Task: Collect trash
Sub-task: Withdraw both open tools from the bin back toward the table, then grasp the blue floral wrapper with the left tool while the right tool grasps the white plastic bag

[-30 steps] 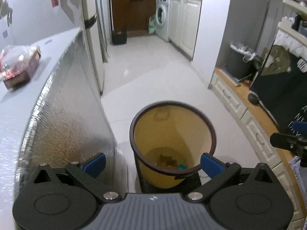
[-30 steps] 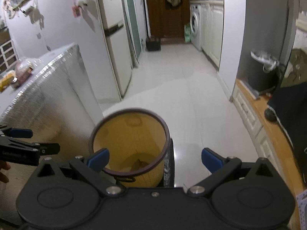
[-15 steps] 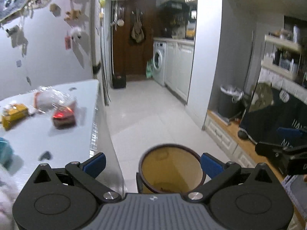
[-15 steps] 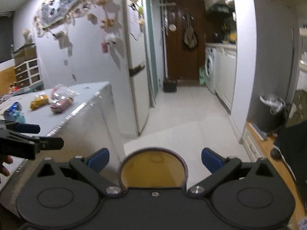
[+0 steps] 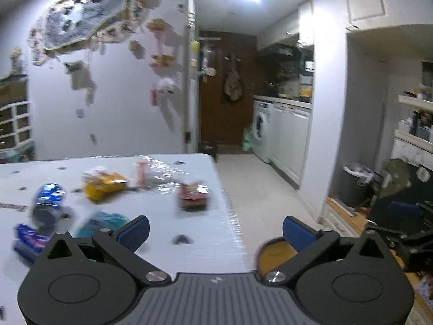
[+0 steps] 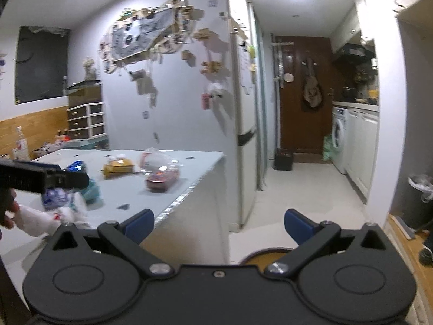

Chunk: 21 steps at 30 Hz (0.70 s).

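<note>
The left tongs (image 5: 215, 228) are held wide open with nothing between the blue pads, raised over the near edge of the white table (image 5: 211, 233). The right tongs (image 6: 218, 223) are likewise spread wide and empty, beside the table's corner. Trash is scattered on the table: a yellow packet (image 5: 104, 185), a red packet (image 5: 193, 196) in clear wrap, a blue can (image 5: 48, 195) and a teal wrapper (image 5: 104, 220), all blurred. The brown-rimmed bin (image 5: 273, 252) is seen on the floor just beside the table, partly hidden behind the left tongs.
</note>
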Tool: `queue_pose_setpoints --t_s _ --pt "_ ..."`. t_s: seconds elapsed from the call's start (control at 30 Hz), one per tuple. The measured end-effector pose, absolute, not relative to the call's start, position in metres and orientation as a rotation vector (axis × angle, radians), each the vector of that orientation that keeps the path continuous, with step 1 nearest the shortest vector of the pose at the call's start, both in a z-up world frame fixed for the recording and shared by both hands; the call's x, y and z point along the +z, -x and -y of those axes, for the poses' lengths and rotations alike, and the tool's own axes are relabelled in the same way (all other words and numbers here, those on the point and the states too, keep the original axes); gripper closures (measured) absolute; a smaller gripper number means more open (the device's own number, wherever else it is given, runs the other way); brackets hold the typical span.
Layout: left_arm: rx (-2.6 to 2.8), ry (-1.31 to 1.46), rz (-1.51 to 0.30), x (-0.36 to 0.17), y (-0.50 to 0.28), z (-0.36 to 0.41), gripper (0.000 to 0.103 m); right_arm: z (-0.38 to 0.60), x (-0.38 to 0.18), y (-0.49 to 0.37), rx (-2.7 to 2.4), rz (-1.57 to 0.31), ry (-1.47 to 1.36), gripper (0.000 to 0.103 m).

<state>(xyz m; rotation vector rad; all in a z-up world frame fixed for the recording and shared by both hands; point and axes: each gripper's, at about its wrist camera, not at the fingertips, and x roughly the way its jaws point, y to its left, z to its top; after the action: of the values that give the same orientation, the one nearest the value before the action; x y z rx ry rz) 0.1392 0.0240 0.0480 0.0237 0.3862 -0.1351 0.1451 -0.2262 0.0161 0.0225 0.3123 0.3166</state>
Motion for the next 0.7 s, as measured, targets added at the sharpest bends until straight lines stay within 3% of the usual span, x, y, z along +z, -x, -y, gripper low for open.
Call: queue_pose_setpoints --t_s 0.37,0.7 --pt "0.11 -0.004 -0.395 0.046 -0.135 -0.133 0.0 0.138 0.013 -0.142 0.454 -0.344 -0.027 0.0" --pt "0.349 0.112 -0.472 0.033 -0.182 -0.225 0.0 0.058 0.012 -0.133 0.62 -0.367 -0.014 0.0"
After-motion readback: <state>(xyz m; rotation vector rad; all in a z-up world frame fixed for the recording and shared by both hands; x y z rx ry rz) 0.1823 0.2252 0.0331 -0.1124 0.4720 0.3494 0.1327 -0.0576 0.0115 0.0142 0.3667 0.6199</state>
